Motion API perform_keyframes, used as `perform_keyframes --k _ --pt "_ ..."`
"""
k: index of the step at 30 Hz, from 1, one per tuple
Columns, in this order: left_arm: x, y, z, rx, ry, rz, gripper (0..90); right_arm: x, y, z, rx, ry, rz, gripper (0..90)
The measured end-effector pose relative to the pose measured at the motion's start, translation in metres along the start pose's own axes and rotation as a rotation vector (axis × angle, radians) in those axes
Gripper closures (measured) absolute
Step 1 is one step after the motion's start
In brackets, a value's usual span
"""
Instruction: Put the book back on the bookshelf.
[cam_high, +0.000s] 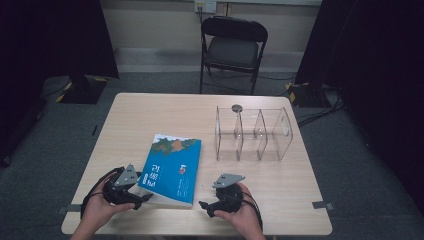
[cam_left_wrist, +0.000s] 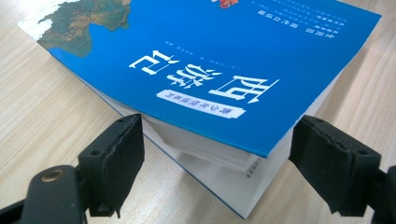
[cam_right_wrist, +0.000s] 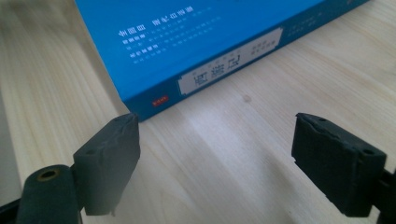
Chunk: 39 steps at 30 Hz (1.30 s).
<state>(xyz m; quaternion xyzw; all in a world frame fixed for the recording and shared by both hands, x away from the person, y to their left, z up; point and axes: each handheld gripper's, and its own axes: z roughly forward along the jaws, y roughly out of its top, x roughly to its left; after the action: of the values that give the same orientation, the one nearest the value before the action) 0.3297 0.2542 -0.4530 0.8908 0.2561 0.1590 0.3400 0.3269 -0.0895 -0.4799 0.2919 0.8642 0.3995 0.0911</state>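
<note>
My left gripper (cam_high: 141, 198), jaws wide, straddles the thick blue paperback book's (cam_high: 171, 169) corner at lower centre to lift it; my right gripper (cam_high: 204, 206) waits wide alongside.

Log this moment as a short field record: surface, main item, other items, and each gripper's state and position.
surface: light wooden table
main item: blue book, lying flat near the front edge, cover up
other items: clear divided organizer to the right of the book, nothing visible in it; black folding chair behind the table
left gripper: open, jaws either side of the book's near corner, not clamped
right gripper: open, over bare table beside the book's spine, holding nothing
</note>
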Motion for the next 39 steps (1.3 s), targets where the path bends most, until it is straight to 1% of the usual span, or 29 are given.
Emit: perform_keyframes --k 2,3,4,5,7,8,9,10,14,15,16,18,19,21,22,23,25,26,27,29,30,31,32,34,36,37,39 --pt "0.000 0.000 0.000 0.001 -0.001 -0.002 18.0 0.000 0.001 0.000 0.000 0.005 0.001 15.3" --pt "0.000 0.001 -0.001 0.007 -0.002 -0.003 18.0 0.001 0.003 -0.001 0.009 0.007 0.000 15.2" --pt "0.000 0.001 0.000 0.001 0.003 -0.010 18.0 0.002 0.005 -0.001 0.007 0.016 0.003 15.2" --pt "0.000 0.001 -0.001 0.011 0.005 -0.010 18.1 0.003 0.006 -0.001 0.010 0.030 0.018 15.1" --pt "0.000 0.001 -0.001 0.010 0.003 -0.012 18.1 0.004 0.008 0.000 0.010 0.037 0.017 15.2" --pt "0.000 0.001 -0.001 0.006 -0.003 -0.018 18.1 0.005 0.009 0.000 0.006 0.030 0.007 16.0" --pt "0.001 0.001 -0.001 0.012 -0.005 -0.020 18.2 0.005 0.012 -0.001 -0.012 0.033 0.020 16.7" --pt "0.001 0.002 -0.001 0.012 -0.004 -0.017 18.2 0.006 0.013 -0.001 -0.012 0.036 0.028 16.6" --pt "0.001 0.002 -0.001 0.004 -0.005 -0.023 18.2 0.008 0.018 -0.001 -0.014 0.048 0.021 16.0" --pt "0.001 0.003 -0.001 0.008 -0.004 -0.022 18.2 0.012 0.023 0.001 -0.003 0.069 0.019 14.7" --pt "0.001 0.003 -0.001 0.008 -0.004 -0.022 18.3 0.012 0.023 0.001 -0.003 0.069 0.019 14.7" --pt "0.001 0.004 -0.002 0.010 0.000 -0.017 18.3 0.018 0.031 0.002 -0.014 0.085 0.006 14.5" --pt "0.001 0.004 -0.002 0.001 0.000 -0.028 18.3 0.020 0.034 0.003 -0.020 0.085 -0.003 14.5" --pt "0.000 0.004 -0.002 0.001 -0.001 -0.030 18.3 0.023 0.039 0.005 -0.015 0.084 0.001 14.6" --pt "0.000 0.004 -0.002 -0.004 0.002 -0.031 18.3 0.024 0.041 0.006 -0.014 0.089 -0.006 14.6" --pt "0.001 0.005 -0.002 0.003 0.000 -0.030 18.3 0.026 0.044 0.006 -0.019 0.085 -0.011 14.9" --pt "0.001 0.005 -0.002 0.002 0.001 -0.028 18.3 0.029 0.048 0.008 -0.030 0.097 -0.015 15.0" --pt "0.001 0.005 -0.002 0.002 0.001 -0.028 18.3 0.032 0.050 0.010 -0.027 0.105 -0.017 15.1" --pt "0.000 0.006 -0.003 0.003 0.001 -0.030 18.3 0.034 0.052 0.012 -0.024 0.105 -0.029 15.9" --pt "0.000 0.006 -0.003 0.000 0.001 -0.028 18.3 0.038 0.056 0.015 -0.019 0.115 -0.041 16.2" --pt "0.000 0.006 -0.003 0.000 0.001 -0.028 18.3 0.038 0.056 0.015 -0.019 0.115 -0.041 16.2" --pt "0.000 0.007 -0.003 -0.003 0.005 -0.027 18.3 0.042 0.059 0.020 -0.016 0.126 -0.048 16.8" --pt "0.000 0.007 -0.003 -0.003 0.005 -0.027 18.3 0.042 0.059 0.020 -0.016 0.126 -0.048 16.8" --pt "0.000 0.007 -0.003 -0.003 0.007 -0.029 18.3 0.047 0.062 0.024 -0.009 0.139 -0.067 19.1" --pt "0.000 0.007 -0.003 -0.003 0.007 -0.030 18.3 0.049 0.063 0.026 -0.006 0.145 -0.070 19.2" --pt "0.001 0.008 -0.004 0.009 0.005 -0.025 18.4 0.051 0.065 0.029 0.006 0.146 -0.080 21.1" --pt "0.001 0.008 -0.004 0.011 0.005 -0.026 18.3 0.051 0.065 0.031 -0.002 0.147 -0.081 21.7"
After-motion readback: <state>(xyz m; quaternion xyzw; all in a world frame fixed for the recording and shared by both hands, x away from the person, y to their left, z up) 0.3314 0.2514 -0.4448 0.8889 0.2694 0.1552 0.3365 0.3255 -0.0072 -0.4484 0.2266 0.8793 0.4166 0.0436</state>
